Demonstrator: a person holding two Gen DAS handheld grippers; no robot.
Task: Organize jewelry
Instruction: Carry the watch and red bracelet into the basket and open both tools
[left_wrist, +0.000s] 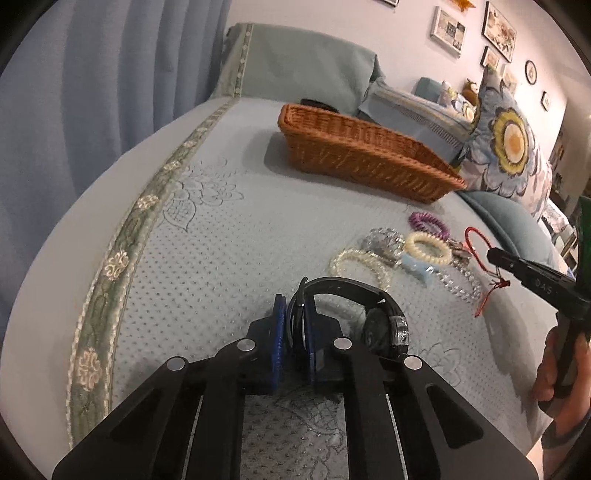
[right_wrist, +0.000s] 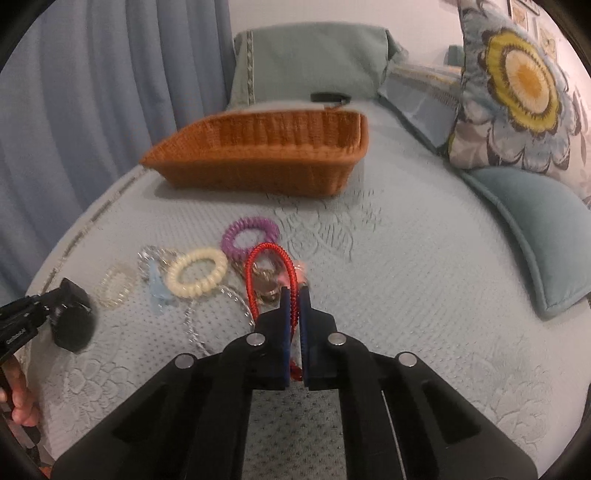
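Note:
My left gripper (left_wrist: 295, 306) is shut on the strap of a black wristwatch (left_wrist: 384, 325), low over the bedspread; it also shows at the left in the right wrist view (right_wrist: 72, 319). My right gripper (right_wrist: 294, 295) is shut on a red cord bracelet (right_wrist: 271, 269), lifting it above the pile; from the left wrist view the gripper (left_wrist: 493, 254) and cord (left_wrist: 480, 243) show at the right. On the bed lie a purple coil band (right_wrist: 249, 234), a cream coil band (right_wrist: 195, 273), a clear bead bracelet (right_wrist: 114, 284), a light blue clip (right_wrist: 157, 286) and a silver chain (right_wrist: 192, 325).
A brown wicker basket (right_wrist: 258, 162) stands on the bed beyond the jewelry, its inside looking bare. A small black object (right_wrist: 330, 98) lies behind it. A floral pillow (right_wrist: 517, 92) and teal cushion (right_wrist: 535, 236) are at the right. Blue curtains (right_wrist: 92, 92) hang left.

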